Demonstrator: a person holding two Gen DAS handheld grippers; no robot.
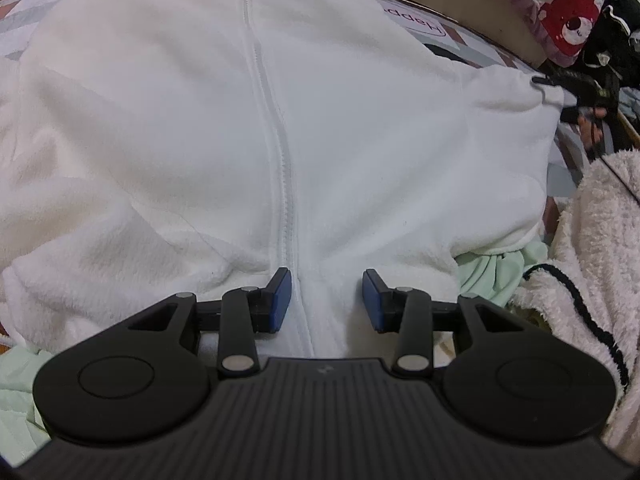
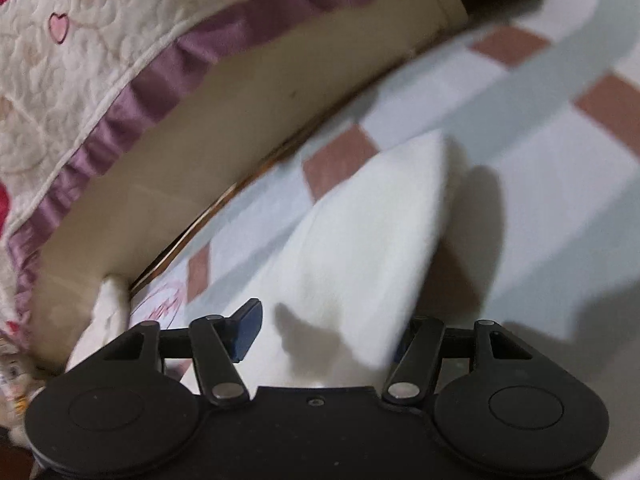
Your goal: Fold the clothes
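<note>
A white fleece zip jacket (image 1: 180, 128) lies spread front-up, its zipper (image 1: 280, 152) running up the middle. My left gripper (image 1: 327, 300) hovers open over the jacket's lower hem, just right of the zipper, with fleece below the blue pads but nothing pinched. In the right wrist view a white sleeve or corner of the jacket (image 2: 360, 240) stretches away over the patterned mat. My right gripper (image 2: 324, 336) is wide open around its near end. The left pad (image 2: 248, 328) is bare, and the fabric covers the right pad.
A checked white, grey and pink mat (image 2: 560, 168) lies under the jacket. A bed base with a quilted, purple-trimmed cover (image 2: 80, 80) borders it. A pale green garment (image 1: 496, 268) and a fluffy pinkish one (image 1: 592, 240) lie right of the jacket. Dark clutter (image 1: 608, 60) sits far right.
</note>
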